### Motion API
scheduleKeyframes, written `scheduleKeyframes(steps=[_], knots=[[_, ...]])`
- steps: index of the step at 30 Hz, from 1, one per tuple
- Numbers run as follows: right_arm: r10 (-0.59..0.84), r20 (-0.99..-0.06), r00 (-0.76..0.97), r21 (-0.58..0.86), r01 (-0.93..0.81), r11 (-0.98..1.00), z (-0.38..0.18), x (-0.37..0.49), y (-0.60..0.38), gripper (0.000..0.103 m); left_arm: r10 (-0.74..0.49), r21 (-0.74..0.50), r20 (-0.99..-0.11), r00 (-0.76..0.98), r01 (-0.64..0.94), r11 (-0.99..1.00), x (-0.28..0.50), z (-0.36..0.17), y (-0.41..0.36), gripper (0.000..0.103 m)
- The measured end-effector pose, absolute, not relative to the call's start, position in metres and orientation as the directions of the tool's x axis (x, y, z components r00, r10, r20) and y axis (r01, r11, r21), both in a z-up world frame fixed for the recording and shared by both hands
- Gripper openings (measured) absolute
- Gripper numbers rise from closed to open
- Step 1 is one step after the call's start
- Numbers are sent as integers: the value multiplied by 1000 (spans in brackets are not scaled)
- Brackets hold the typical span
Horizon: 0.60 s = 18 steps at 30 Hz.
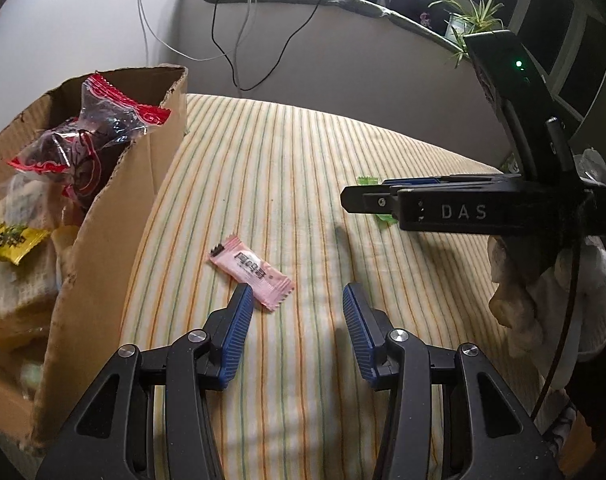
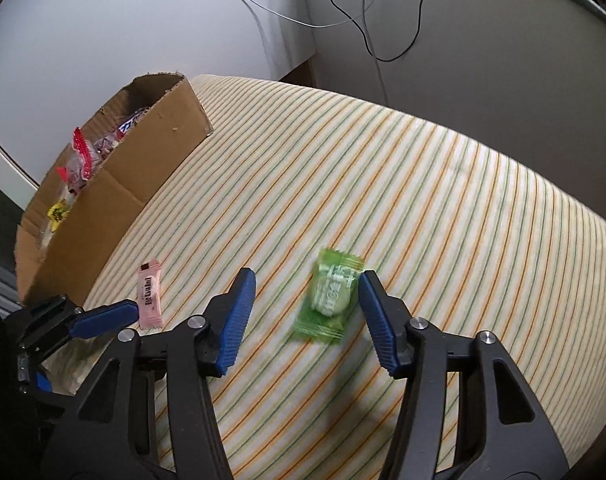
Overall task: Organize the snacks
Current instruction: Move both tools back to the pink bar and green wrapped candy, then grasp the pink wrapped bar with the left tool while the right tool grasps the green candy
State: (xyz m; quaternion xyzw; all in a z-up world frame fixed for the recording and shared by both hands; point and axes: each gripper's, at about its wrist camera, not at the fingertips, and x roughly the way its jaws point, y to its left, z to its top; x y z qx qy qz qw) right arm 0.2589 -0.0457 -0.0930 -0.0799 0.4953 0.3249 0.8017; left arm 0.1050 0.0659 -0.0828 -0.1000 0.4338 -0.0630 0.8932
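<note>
Your left tongs (image 1: 293, 300) stand partly open and empty over the striped bed (image 1: 303, 152), tilted down. The pink candy (image 1: 251, 274) lies flat on the sheet just ahead of the left blue pad (image 1: 235, 332), partly hidden by its tip, not between the pads; whether they touch you cannot tell.

Your right tongs (image 2: 307, 292) are also partly open and empty. The green candy (image 2: 331, 300) lies on the sheet between the pads, close against the right pad (image 2: 379, 320), well apart from the left one. It is blurred.

The box (image 1: 115, 248) sits on the bed at the left, near the pink candy, already holding a red-and-clear packet (image 1: 91, 128) and a yellow packet (image 1: 11, 242). A white-gloved hand (image 1: 543, 292) grips the right tool.
</note>
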Motion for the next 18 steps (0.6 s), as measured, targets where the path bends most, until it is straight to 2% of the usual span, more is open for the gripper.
scheduleKeyframes(steps=[2,4,6,7,10,18], knots=[[431,-847,312,168,-611,773,-94,260,-41,55,-197,-233,-762,616,24,972,107,-84,66,46],[415,-848,329,140,-617,775,-94,260,-41,44,-193,-227,-764,616,24,974,112,-86,66,46],[406,-850,337,124,-620,775,-94,262,-41,40,-180,-219,-768,614,11,976,116,-87,65,46],[409,-850,333,129,-620,774,-94,263,-43,39,-175,-218,-770,614,4,976,117,-87,65,46],[415,-848,331,140,-615,776,-93,263,-49,39,-160,-224,-772,615,-27,974,119,-88,68,56],[418,-846,331,141,-618,774,-92,263,-53,39,-134,-186,-781,610,-21,982,135,-89,57,57]])
